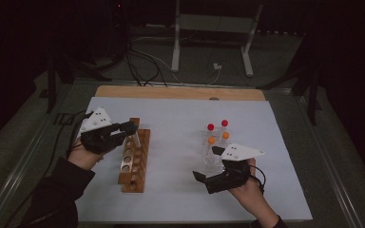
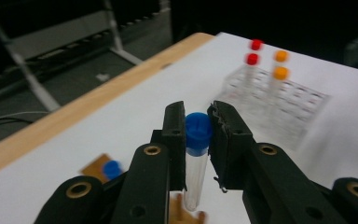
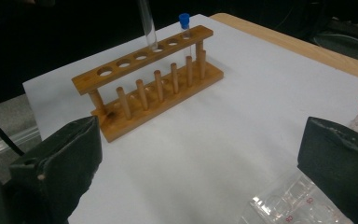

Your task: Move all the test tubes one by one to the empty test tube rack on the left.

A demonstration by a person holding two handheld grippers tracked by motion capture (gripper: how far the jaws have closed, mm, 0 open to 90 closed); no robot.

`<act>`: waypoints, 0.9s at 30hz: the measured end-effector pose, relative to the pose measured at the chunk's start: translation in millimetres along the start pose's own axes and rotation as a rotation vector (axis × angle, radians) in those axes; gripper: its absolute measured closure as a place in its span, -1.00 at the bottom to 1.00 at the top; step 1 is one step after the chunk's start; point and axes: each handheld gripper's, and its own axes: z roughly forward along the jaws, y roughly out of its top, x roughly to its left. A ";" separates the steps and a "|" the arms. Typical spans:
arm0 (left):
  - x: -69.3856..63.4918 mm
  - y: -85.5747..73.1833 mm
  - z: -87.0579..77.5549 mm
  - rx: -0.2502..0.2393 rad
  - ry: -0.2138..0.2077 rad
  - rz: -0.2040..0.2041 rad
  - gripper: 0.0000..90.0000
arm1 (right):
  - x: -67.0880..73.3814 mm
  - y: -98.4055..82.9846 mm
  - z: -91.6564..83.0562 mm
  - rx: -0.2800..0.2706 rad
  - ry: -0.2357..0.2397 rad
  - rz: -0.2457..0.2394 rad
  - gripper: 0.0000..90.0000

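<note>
The left gripper [image 2: 196,126] has its fingers clamped on a blue-capped test tube [image 2: 196,158] hanging over the wooden rack [image 1: 134,161]; I'd keep it plumb and lift straight clear. The right gripper [image 1: 207,164] gapes wide and empty beside the clear plastic rack [image 1: 214,154], whose outline is faint.

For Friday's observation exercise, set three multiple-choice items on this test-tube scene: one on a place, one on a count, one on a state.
1. Where does the wooden rack stand?
A left part of the sheet
B right part
C off the table

2. How many orange caps stand in the clear rack?
A one
B two
C four

3. The left claw is
A open, empty
B shut on the blue-capped tube
C shut on a red cap

Answers: 1 A, beside the left hand; 2 B, two orange behind two red; 3 B, pads press the blue cap.
</note>
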 end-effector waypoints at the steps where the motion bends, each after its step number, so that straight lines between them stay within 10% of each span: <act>1: 2.3 0.7 -0.3 -0.002 0.015 0.001 0.72 | -0.3 -0.2 -0.3 -0.006 0.003 0.002 -1.00; 16: 26.9 -11.6 14.3 -0.019 0.135 -0.047 0.72 | -2.9 0.1 -4.9 -0.031 0.008 -0.005 -1.00; 27: 29.2 -36.2 34.6 0.016 0.130 -0.084 0.72 | -4.4 -1.7 -4.5 -0.038 0.014 0.002 -1.00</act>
